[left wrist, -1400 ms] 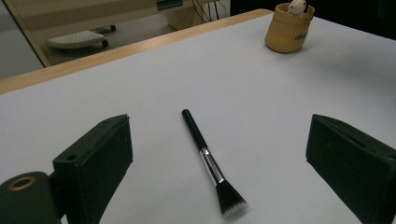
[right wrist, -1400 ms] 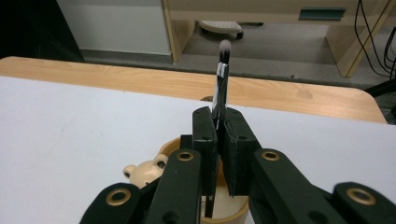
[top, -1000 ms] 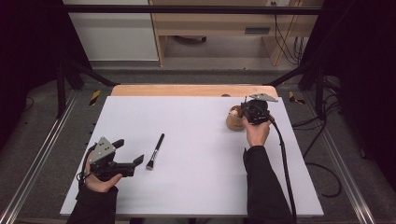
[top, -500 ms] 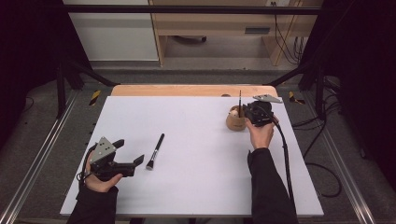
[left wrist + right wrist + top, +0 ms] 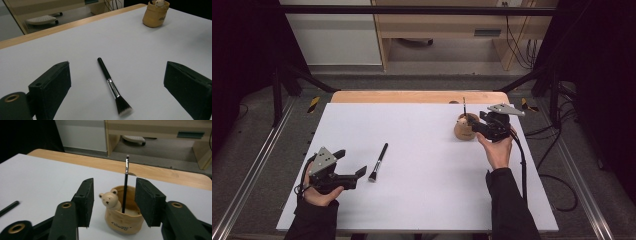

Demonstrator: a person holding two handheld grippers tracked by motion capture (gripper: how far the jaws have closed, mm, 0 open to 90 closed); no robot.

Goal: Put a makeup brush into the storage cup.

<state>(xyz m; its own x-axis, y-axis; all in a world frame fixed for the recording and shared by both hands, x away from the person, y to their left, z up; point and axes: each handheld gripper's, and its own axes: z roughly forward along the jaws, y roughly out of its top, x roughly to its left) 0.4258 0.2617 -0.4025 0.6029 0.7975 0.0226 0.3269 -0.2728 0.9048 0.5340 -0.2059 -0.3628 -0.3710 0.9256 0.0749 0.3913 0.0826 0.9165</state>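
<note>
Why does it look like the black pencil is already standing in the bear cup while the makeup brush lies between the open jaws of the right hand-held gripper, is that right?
One detail is wrong: the makeup brush lies before the left hand-held gripper, as the left gripper view shows. The black pencil does stand in the bear cup.

High view: fixed above the near edge of the table, facing forward and down; takes in the whole top and the floor past the far edge.

Left gripper view: low, close over the near-left part, looking toward the far-right corner; brush close ahead, bear cup far off.

Right gripper view: just beside the bear cup, facing the far edge.

Shared: both gripper views catch the cup, as does the high view.
</note>
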